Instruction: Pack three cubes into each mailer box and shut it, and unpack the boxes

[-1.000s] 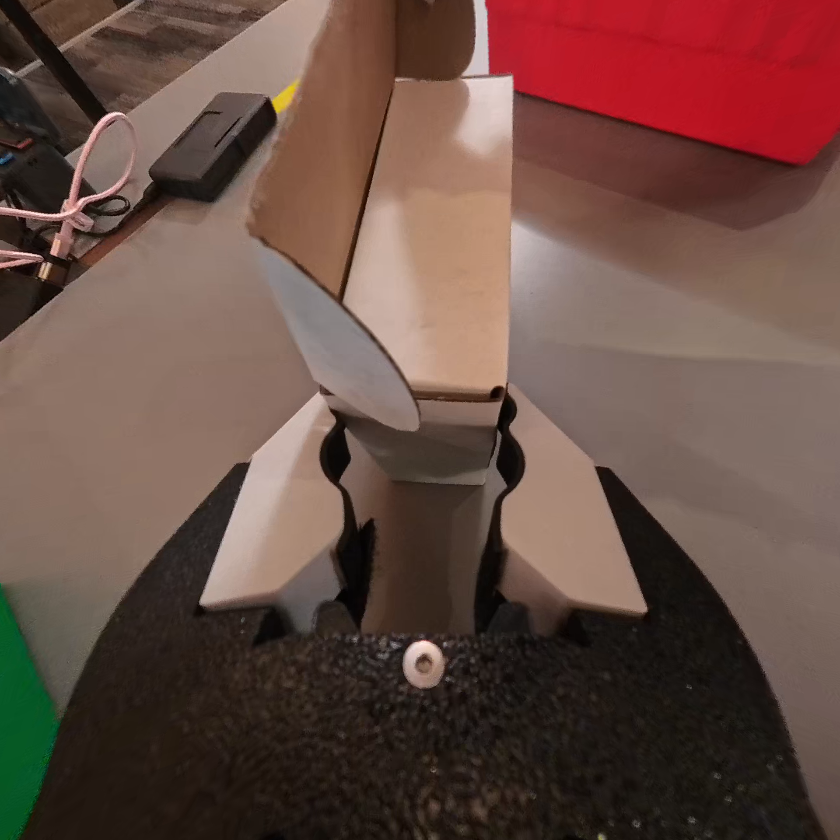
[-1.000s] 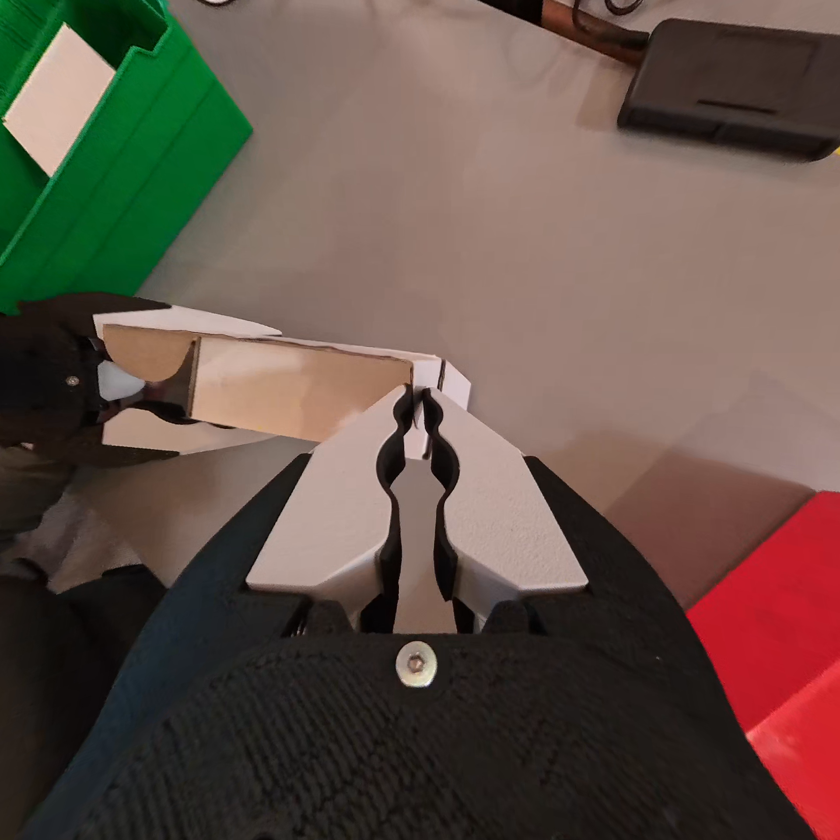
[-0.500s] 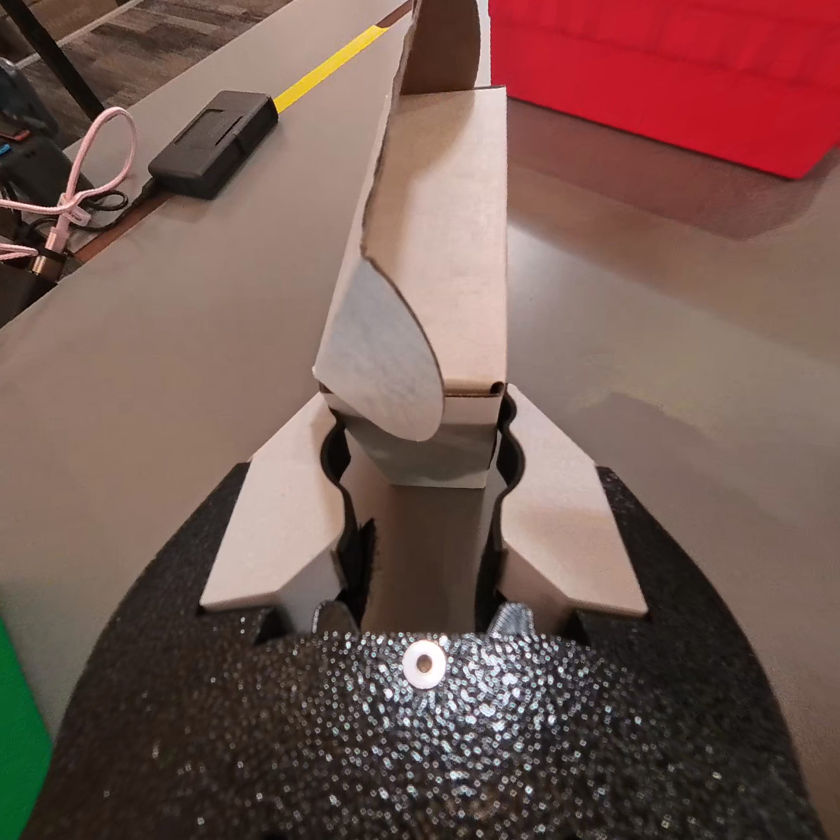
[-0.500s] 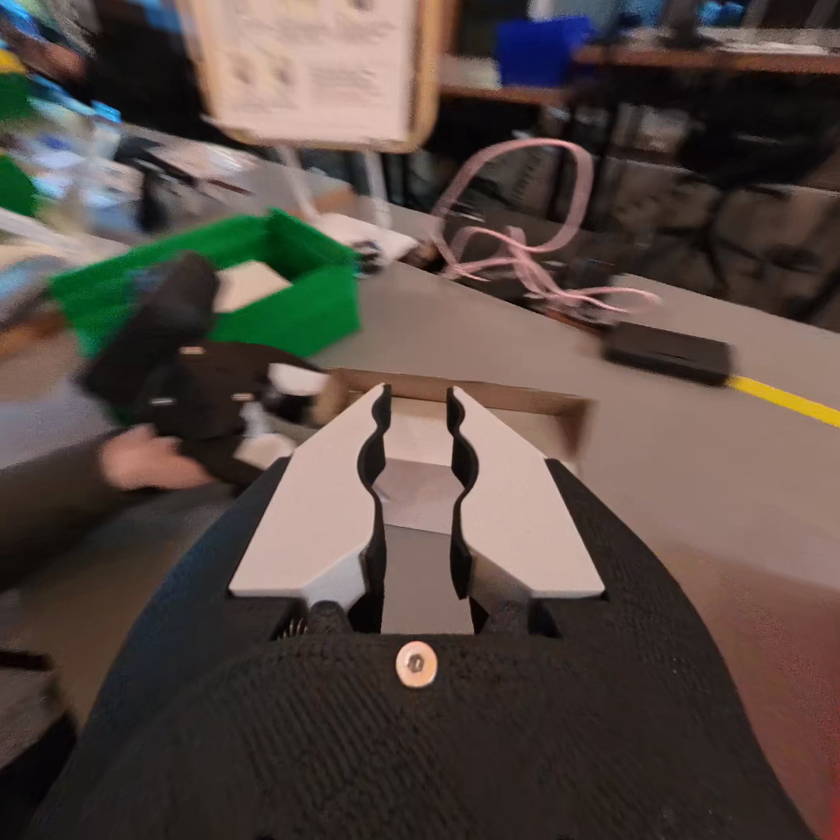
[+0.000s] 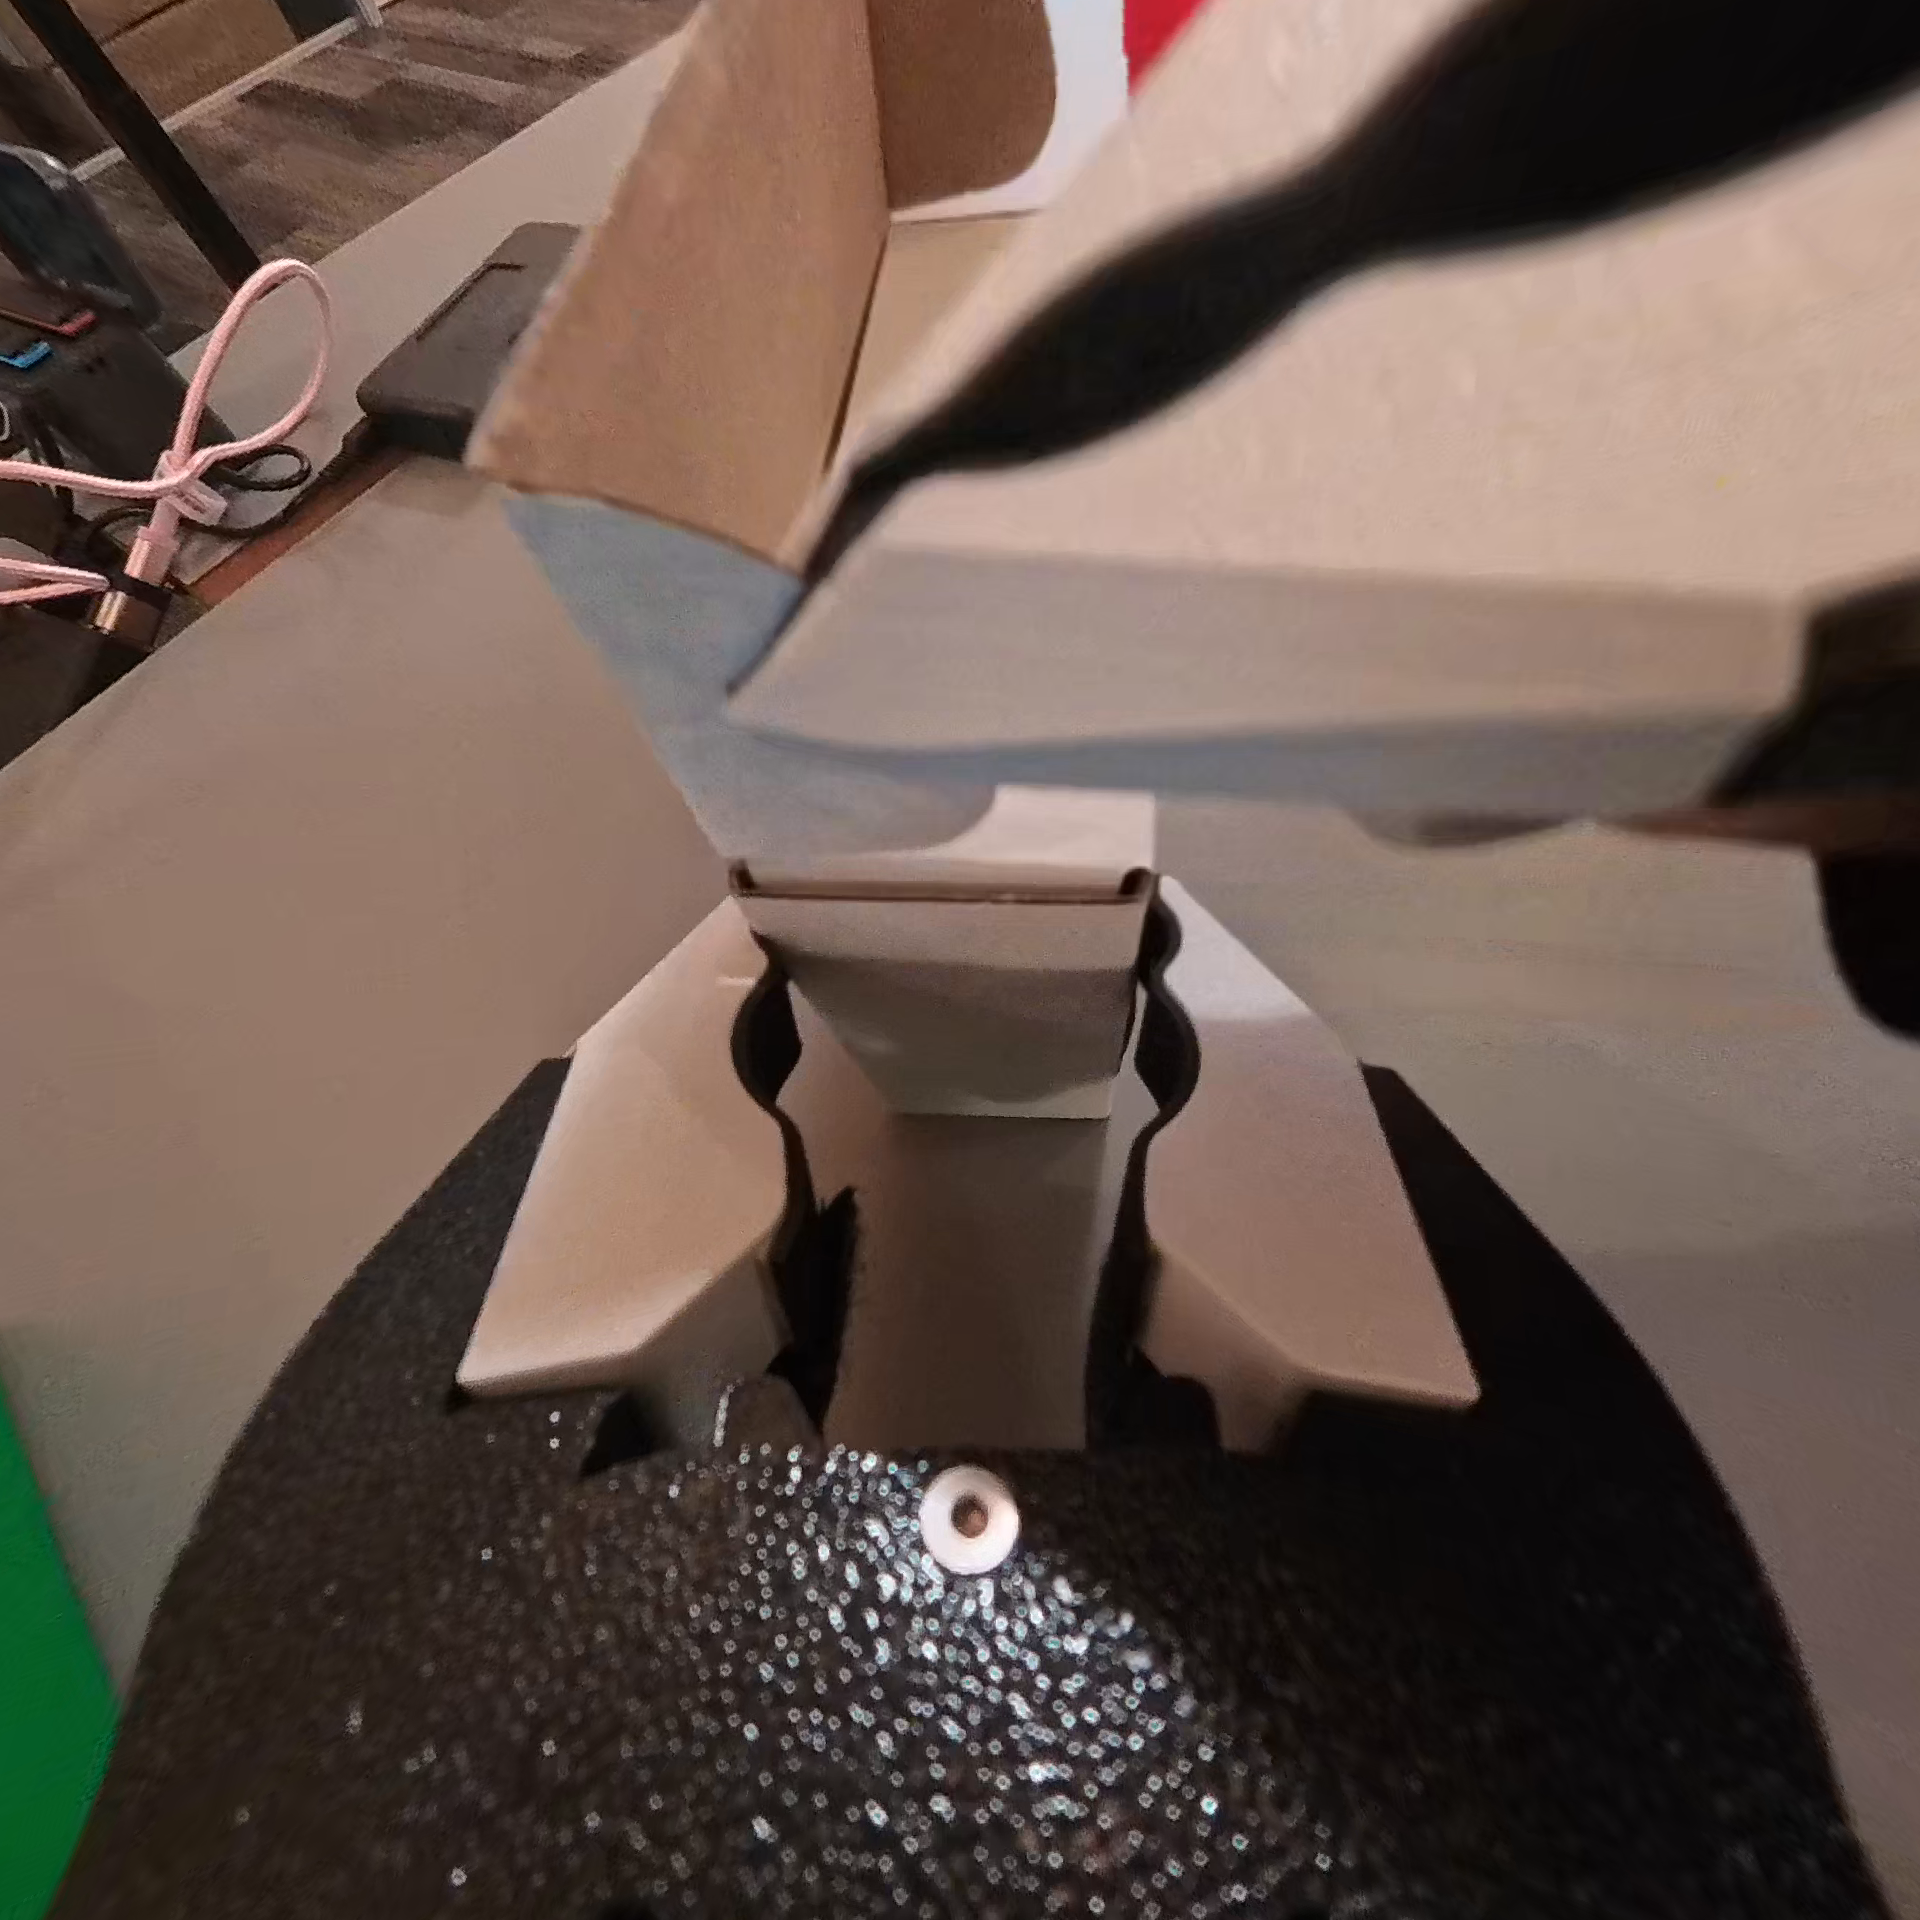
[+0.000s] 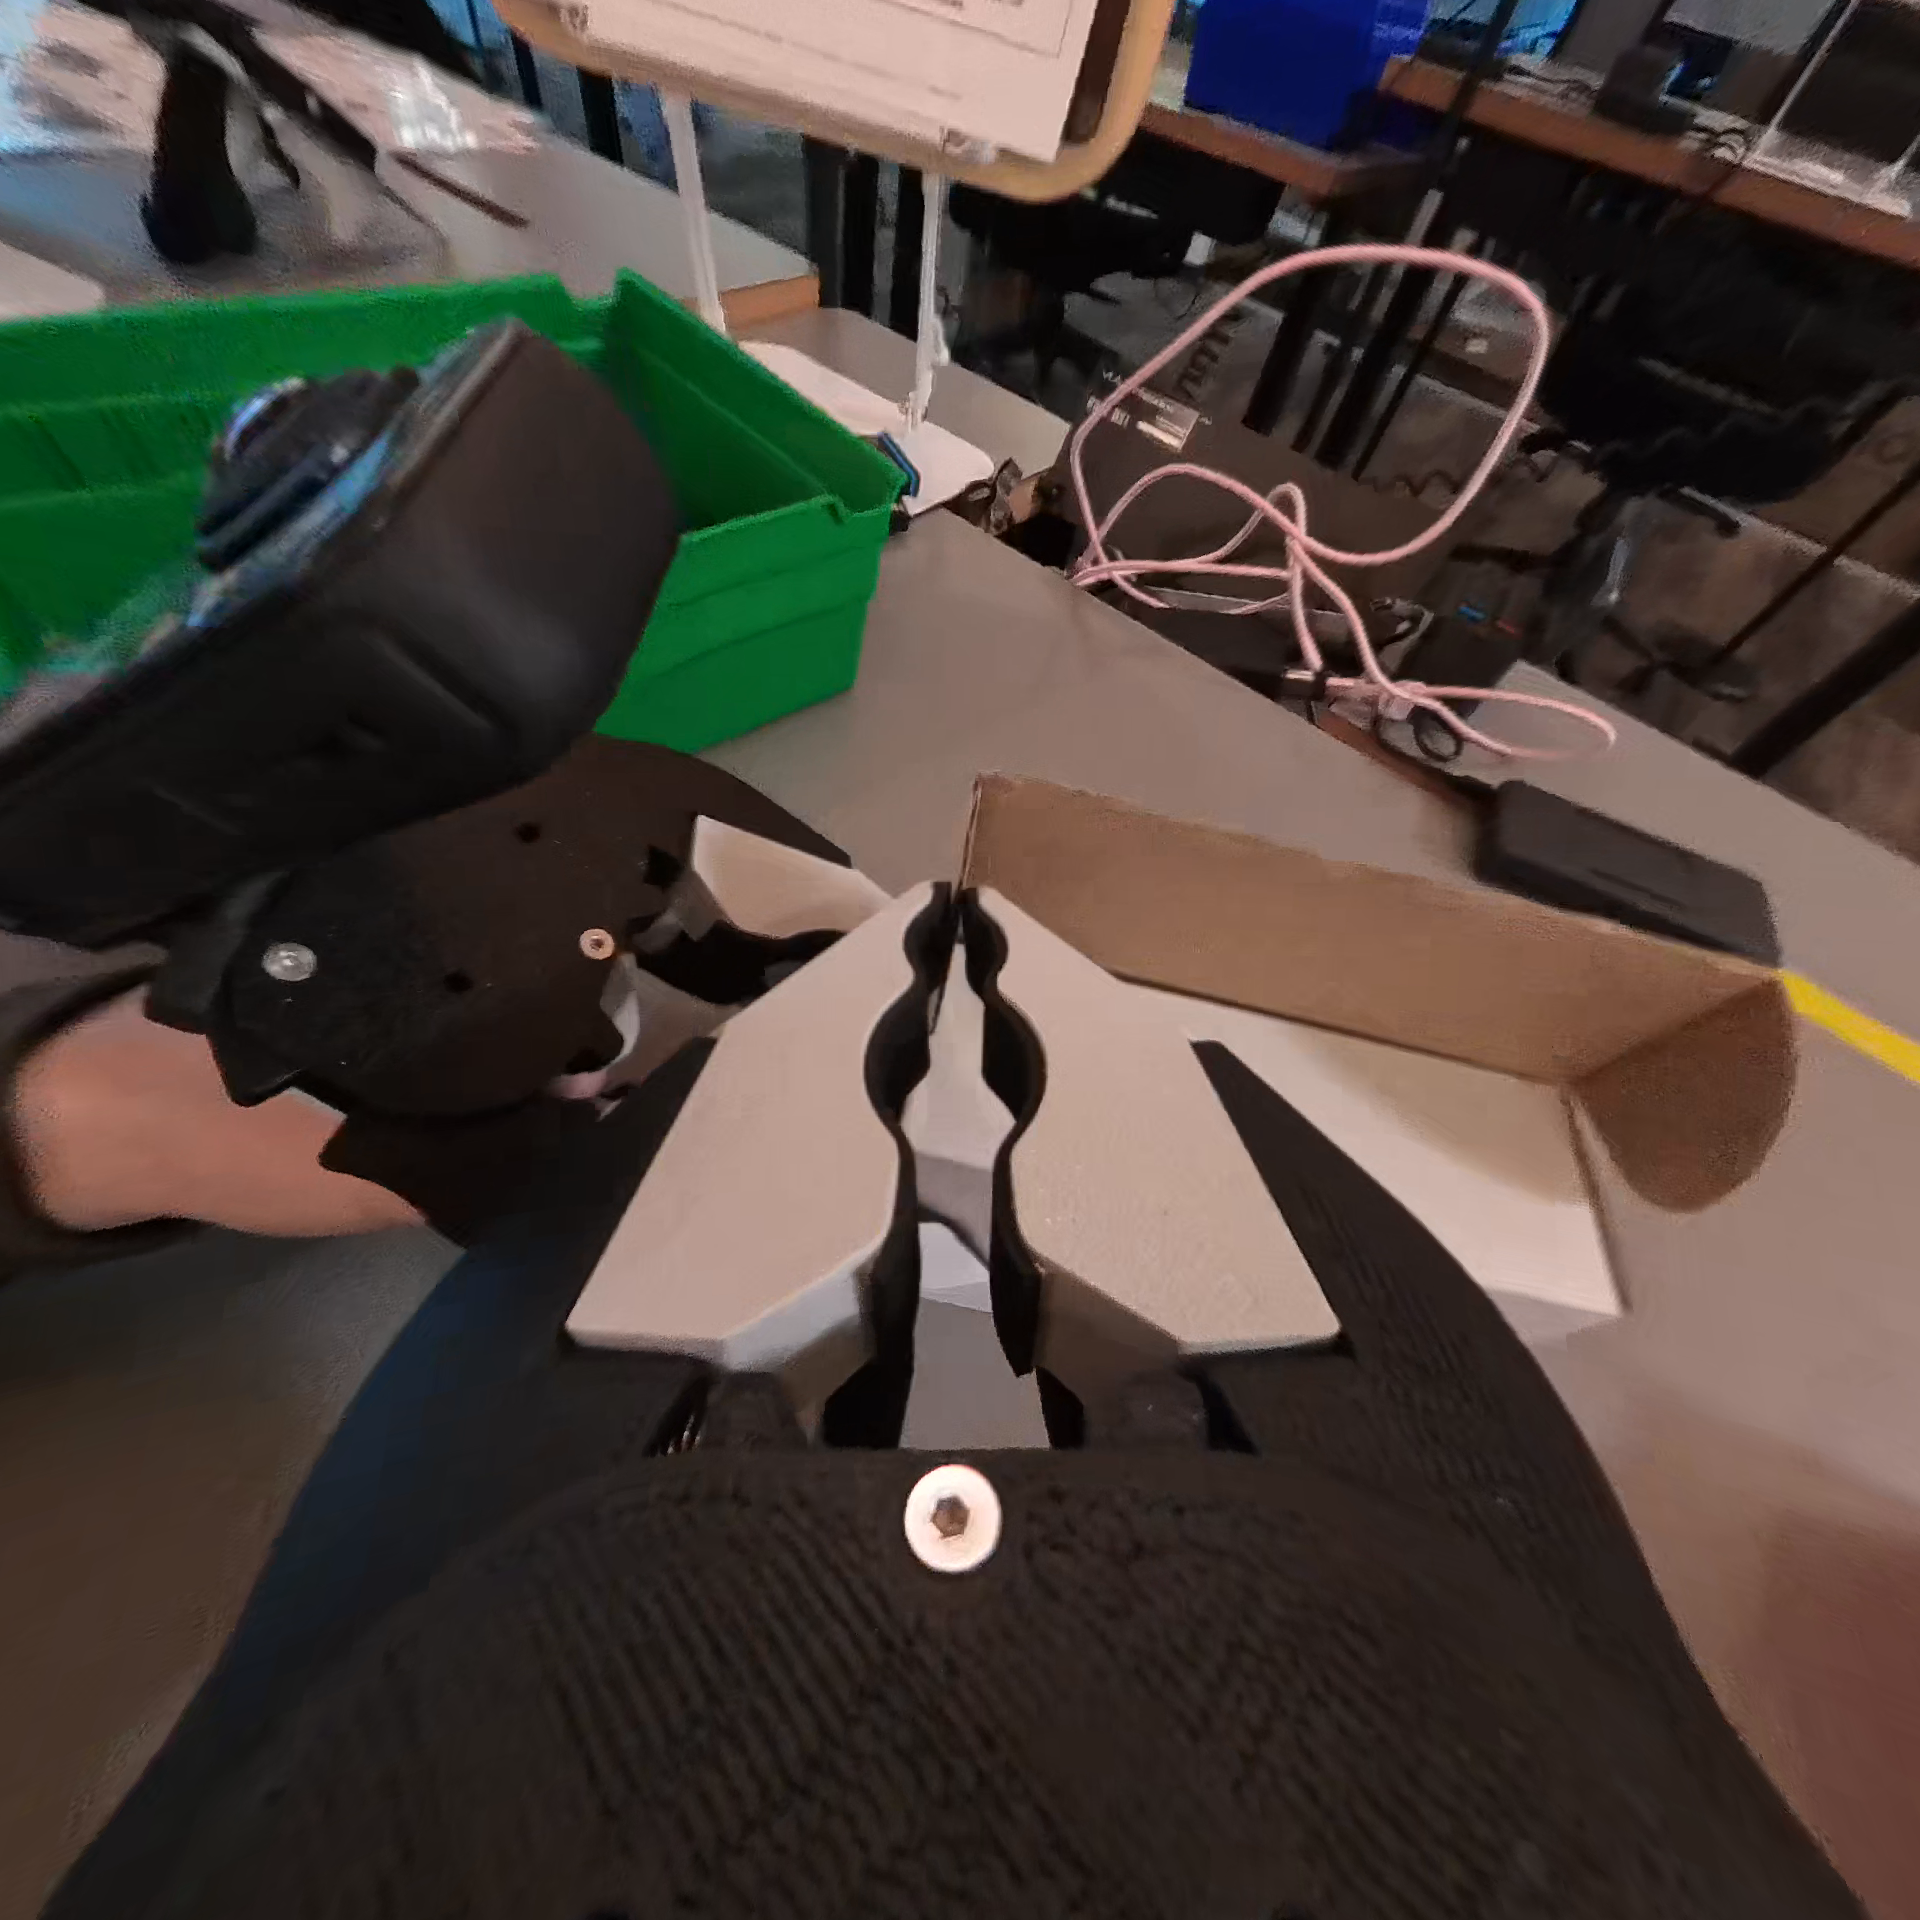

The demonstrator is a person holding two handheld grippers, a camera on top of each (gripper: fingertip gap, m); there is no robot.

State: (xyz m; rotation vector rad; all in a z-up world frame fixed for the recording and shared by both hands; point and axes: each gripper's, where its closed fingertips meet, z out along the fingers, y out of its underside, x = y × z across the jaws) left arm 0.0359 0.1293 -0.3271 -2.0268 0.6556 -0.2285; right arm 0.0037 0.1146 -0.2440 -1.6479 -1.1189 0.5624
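Observation:
A mailer box, white outside and brown inside, sits on the grey table. My left gripper is shut across its near end wall. The brown lid stands raised over the box. My right gripper is shut on the near corner of the lid's edge, and the box's white side shows below it. In the left wrist view the right gripper reaches in large and blurred from the upper right. The left gripper shows at the left of the right wrist view. No cubes are in view.
A green bin stands behind the left gripper and shows at the left edge. A black device and pink cable lie at the table's far edge. A sliver of red bin shows beyond the box.
My right gripper has swung round, come in over the box and closed on the lid's edge. The lid, nearly down half a second ago, stands raised again. My left gripper keeps its hold.

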